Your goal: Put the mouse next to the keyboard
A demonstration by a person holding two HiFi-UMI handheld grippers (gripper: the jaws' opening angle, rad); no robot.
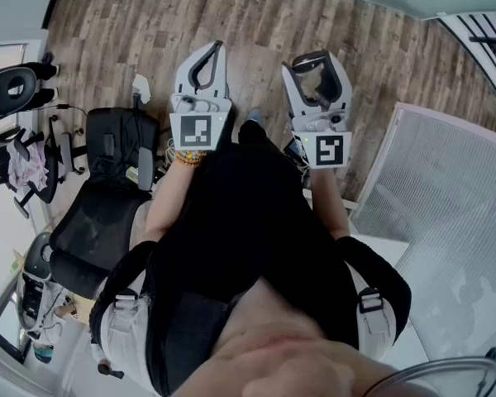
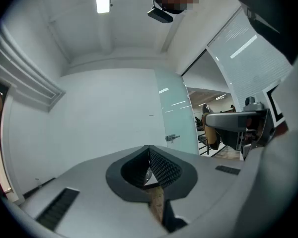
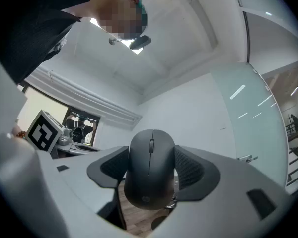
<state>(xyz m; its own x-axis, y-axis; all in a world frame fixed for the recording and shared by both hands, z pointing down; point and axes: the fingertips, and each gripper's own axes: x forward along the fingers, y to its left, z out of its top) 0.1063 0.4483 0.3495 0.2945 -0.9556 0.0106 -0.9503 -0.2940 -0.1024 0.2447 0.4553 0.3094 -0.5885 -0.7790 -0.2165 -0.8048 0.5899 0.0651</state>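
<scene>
The right tool [image 3: 151, 158] grips the mouse [image 3: 150, 175]: its two ribbed pads press on the mouse's long sides, spread wide to take its body. The mouse's long axis runs along the jaws, with the wheel end pointing outward, away from the hand, and the rounded rear end toward the camera. The left tool [image 2: 149, 158] is closed on nothing, its pads meeting tip to tip. In the head view both tools are held out in front of the body at 12 o'clock, side by side but apart, the left at about 11 and the right at about 1, over a wooden floor [image 1: 149, 23]. A black office chair [image 1: 99, 213] stands at 9 o'clock and a frosted panel [image 1: 446, 197] at 3 o'clock. No view shows the keyboard, and no counter can be picked out with certainty, so I cannot tell which way the keyboard lies from the mouse. The coming move turns on that direction, and the person would probably have to turn to find it. The right hand already carries the mouse, so it is the one to set it down, probably with the mouse's long axis across the keyboard's length and just beside one short end.
</scene>
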